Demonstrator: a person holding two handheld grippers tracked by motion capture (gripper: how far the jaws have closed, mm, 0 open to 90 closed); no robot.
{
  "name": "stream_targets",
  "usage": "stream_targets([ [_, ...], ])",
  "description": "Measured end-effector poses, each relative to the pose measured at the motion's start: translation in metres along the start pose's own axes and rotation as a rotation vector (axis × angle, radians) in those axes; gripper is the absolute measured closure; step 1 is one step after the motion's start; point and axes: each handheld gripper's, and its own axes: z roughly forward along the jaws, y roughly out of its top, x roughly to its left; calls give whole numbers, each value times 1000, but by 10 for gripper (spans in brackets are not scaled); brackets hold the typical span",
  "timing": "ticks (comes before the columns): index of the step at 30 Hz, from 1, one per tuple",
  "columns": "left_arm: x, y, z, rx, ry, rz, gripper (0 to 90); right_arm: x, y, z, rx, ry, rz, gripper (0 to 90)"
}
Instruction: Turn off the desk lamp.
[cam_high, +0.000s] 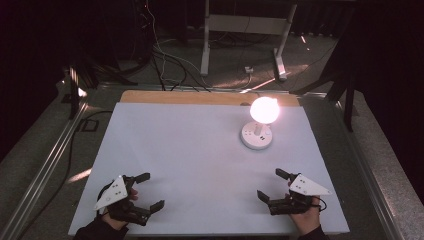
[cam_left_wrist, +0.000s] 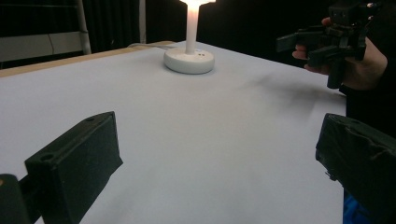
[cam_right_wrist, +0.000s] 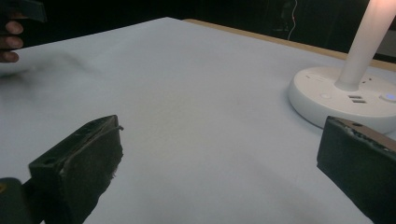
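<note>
Now I hold both grippers, left gripper (cam_high: 149, 191) and right gripper (cam_high: 270, 184), wide and empty at the frame's bottom, next reaching the lit lamp (cam_high: 258, 129) upper right.

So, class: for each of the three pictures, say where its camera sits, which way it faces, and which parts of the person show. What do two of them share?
High view: above the near edge, looking forward and down on the white table; both hands, the left gripper and the right gripper show.
Left gripper view: rides the left gripper, facing the lamp; own open jaws, plus the other hand.
Right gripper view: rides the right gripper, facing across the table; own open jaws.
Shared: both gripper views show the lamp's round white base.
</note>
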Motion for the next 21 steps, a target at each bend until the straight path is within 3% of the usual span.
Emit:
stream_targets([
  [13, 0, 0, -1, -3, -1, 3, 5, -1, 0, 0, 12, 27, 23, 0],
  [15, 0, 0, -1, 0, 0, 1, 5, 1, 1, 0, 10, 14, 2, 0],
  [21, -1, 0, -1, 0, -1, 1, 5, 0, 2, -1, 18, 5, 21, 0],
])
